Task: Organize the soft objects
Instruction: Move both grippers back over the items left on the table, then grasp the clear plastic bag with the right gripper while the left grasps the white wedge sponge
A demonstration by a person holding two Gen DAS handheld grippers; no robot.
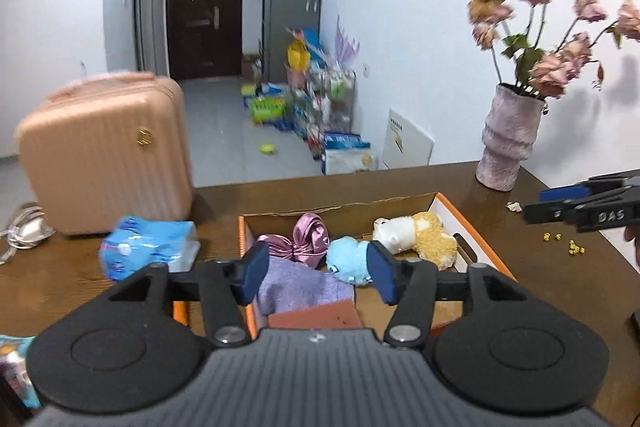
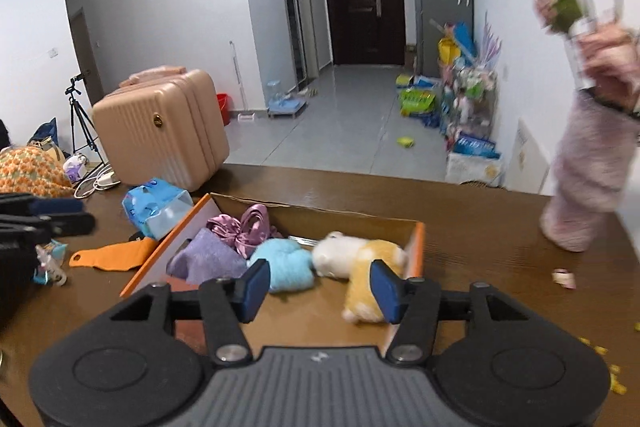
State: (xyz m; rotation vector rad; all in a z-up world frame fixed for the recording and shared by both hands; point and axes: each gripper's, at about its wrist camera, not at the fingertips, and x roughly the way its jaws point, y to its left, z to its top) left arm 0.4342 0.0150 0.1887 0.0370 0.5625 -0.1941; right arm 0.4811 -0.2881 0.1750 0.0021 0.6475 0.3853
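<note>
An orange cardboard box (image 1: 472,227) (image 2: 418,247) on the brown table holds a purple satin scrunchie (image 1: 304,239) (image 2: 244,227), a lilac towel (image 1: 300,285) (image 2: 208,259), a blue plush (image 1: 348,259) (image 2: 286,265) and a white-and-yellow plush (image 1: 420,233) (image 2: 360,263). My left gripper (image 1: 318,273) is open and empty above the near part of the box. My right gripper (image 2: 320,285) is open and empty above the box, near the yellow plush. The right gripper also shows in the left wrist view (image 1: 584,207), and the left gripper at the left edge of the right wrist view (image 2: 44,219).
A blue tissue pack (image 1: 148,247) (image 2: 156,205) and an orange cloth (image 2: 114,255) lie left of the box. A pink suitcase (image 1: 104,155) (image 2: 160,131) stands at the table's left. A vase of flowers (image 1: 508,143) (image 2: 588,183) stands at the right. Yellow crumbs (image 1: 572,247) dot the table.
</note>
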